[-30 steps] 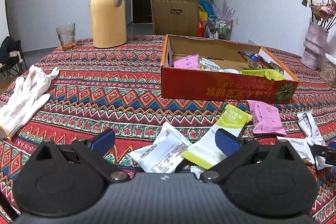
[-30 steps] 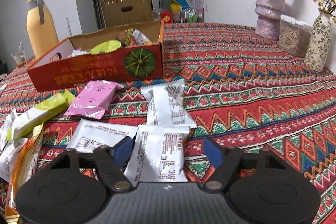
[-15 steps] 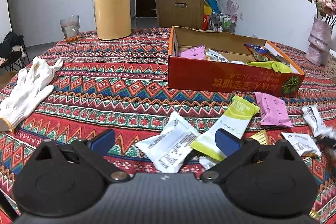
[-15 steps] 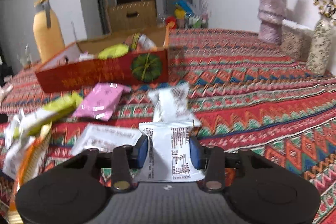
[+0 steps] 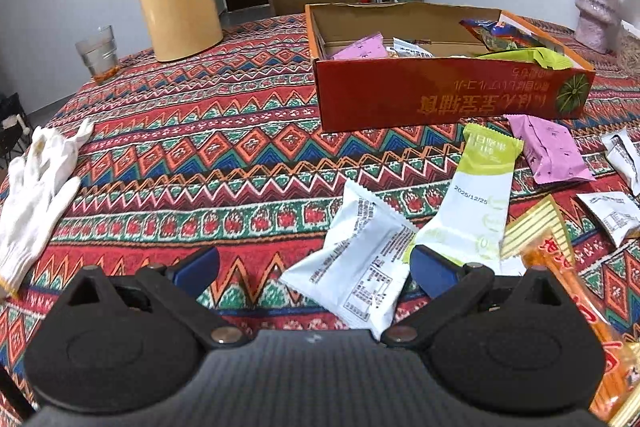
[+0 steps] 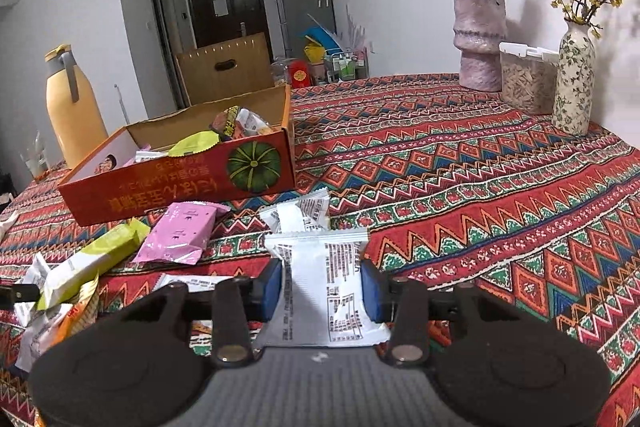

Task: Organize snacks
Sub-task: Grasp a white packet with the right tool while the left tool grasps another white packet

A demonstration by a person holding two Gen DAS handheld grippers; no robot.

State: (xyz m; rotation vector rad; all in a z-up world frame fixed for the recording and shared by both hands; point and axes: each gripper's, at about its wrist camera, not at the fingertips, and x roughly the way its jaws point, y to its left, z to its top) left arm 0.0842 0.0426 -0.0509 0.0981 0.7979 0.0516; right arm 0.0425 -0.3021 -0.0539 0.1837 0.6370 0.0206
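Since the earlier frames the right gripper (image 6: 322,285) has closed its jaws onto a white packet (image 6: 320,283), now pinched between the blue pads at lower centre of the right view and lifted a little off the cloth; the left gripper (image 5: 314,269) has sunk toward the loose snacks, its jaws wide apart and holding nothing. Largest of the task's things is the red box (image 5: 440,99), upper right in the left view, already partly filled. Below it lie a green-and-white packet (image 5: 480,187), a pink packet (image 5: 548,151) and another white packet (image 5: 360,263), which sits between the left jaws at lower centre but is not touched by them. These packets look light, soft and crinkly, with slick film that may slide or buckle under a hard squeeze, and the contents may crumble. A grip across the puffed middle, as the right one has, seems safer than one at the thin crimped ends.
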